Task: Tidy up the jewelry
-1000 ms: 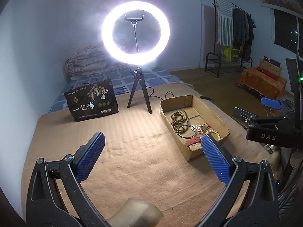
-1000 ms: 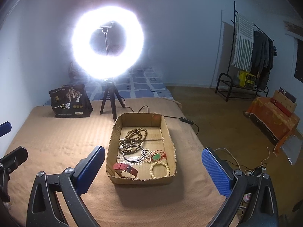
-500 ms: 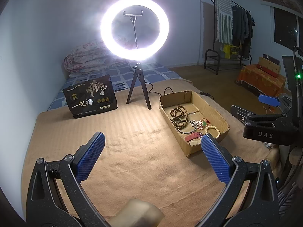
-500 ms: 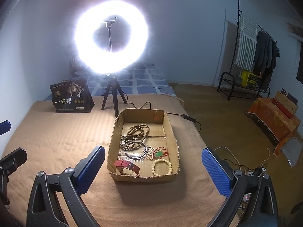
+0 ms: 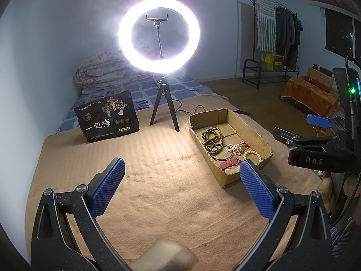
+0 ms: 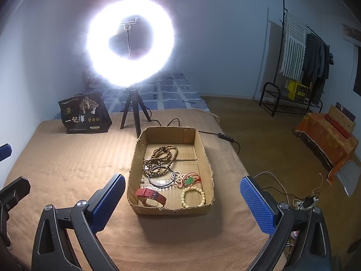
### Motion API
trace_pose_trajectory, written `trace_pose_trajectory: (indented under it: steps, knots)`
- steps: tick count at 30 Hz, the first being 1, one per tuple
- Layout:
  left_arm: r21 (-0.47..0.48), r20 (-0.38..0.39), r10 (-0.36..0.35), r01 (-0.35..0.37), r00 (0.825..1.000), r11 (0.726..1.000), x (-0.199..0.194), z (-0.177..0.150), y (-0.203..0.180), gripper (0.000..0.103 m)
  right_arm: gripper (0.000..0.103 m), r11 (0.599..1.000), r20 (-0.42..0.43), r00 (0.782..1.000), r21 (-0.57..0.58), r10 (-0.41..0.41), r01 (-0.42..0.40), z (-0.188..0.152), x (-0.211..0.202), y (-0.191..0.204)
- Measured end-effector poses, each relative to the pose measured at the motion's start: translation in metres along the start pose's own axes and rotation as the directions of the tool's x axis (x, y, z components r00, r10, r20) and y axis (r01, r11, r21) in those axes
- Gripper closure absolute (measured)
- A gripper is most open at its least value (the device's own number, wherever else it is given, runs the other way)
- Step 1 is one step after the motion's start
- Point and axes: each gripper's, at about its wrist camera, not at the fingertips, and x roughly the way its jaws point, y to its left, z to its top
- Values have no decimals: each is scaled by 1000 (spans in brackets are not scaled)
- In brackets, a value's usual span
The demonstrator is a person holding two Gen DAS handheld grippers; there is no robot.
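Observation:
A shallow cardboard box (image 6: 133, 169) (image 5: 259, 135) lies on the tan blanket and holds the jewelry. Inside are brown bead strands (image 6: 161, 157) (image 5: 212, 137), a dark bangle (image 6: 161, 177), a red strap watch (image 6: 151, 195) (image 5: 230, 163), a cream bead bracelet (image 6: 193, 196) (image 5: 252, 154) and a green pendant on red cord (image 6: 189, 180). My right gripper (image 6: 180, 194) hovers open just in front of the box, nothing between its blue pads. My left gripper (image 5: 180, 176) is open over bare blanket, left of the box. The right gripper's body (image 5: 315, 151) shows at the left wrist view's right edge.
A lit ring light on a tripod (image 6: 130, 52) (image 5: 159, 33) stands behind the box, its cable trailing right. A black printed bag (image 6: 84, 114) (image 5: 107, 117) sits far left. Beyond the bed edge are wooden floor, a clothes rack (image 6: 300, 67) and an orange-covered seat (image 6: 327, 135).
Both grippers have eased back and slightly up; the box now sits a little farther from them and more centred for the right one. Both stay open.

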Motion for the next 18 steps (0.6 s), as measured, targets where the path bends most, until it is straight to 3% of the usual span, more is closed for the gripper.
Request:
trace_pose_trajectory:
  steps: [18]
  knots:
    - [-13,13,12,-12,1000,1000,-4,3,6,0,0,1000,-15,1000,-6,3,-3,-2,3,2]
